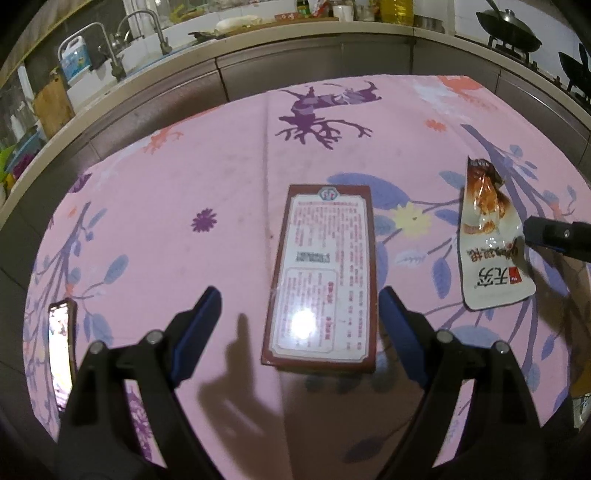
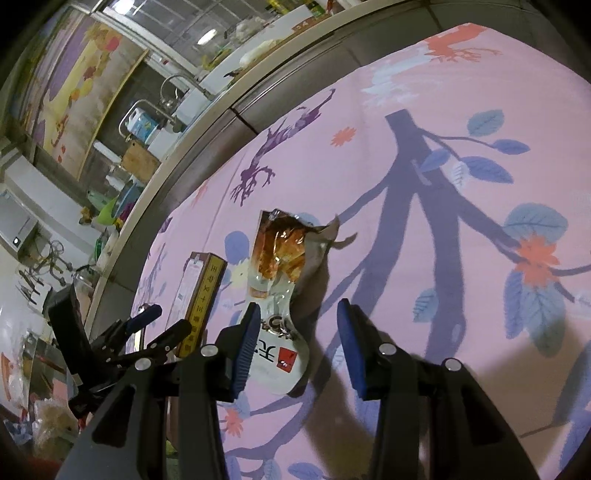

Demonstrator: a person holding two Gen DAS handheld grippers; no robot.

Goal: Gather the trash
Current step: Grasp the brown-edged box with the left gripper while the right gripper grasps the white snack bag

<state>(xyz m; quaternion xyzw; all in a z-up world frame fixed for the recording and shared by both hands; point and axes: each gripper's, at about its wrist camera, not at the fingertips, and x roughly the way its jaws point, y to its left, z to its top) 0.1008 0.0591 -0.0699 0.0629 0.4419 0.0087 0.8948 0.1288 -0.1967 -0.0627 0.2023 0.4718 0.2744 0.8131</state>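
Observation:
A flat maroon box (image 1: 323, 273) with a white printed label lies on the pink floral tablecloth (image 1: 166, 206). My left gripper (image 1: 299, 310) is open and empty, its blue pads either side of the box's near end. A torn white and orange snack wrapper (image 1: 487, 240) lies right of the box. In the right wrist view the wrapper (image 2: 279, 291) lies between the open fingers of my right gripper (image 2: 299, 325), its near end against the left pad. The box (image 2: 201, 295) stands to the wrapper's left. The right gripper's finger (image 1: 554, 234) shows beside the wrapper in the left view.
A phone (image 1: 62, 347) lies at the table's left edge. Behind the table runs a kitchen counter with a sink tap (image 1: 110, 48), a blue jug (image 1: 74, 59), bottles and a wok (image 1: 509, 31). My left gripper (image 2: 147, 328) appears at the left in the right wrist view.

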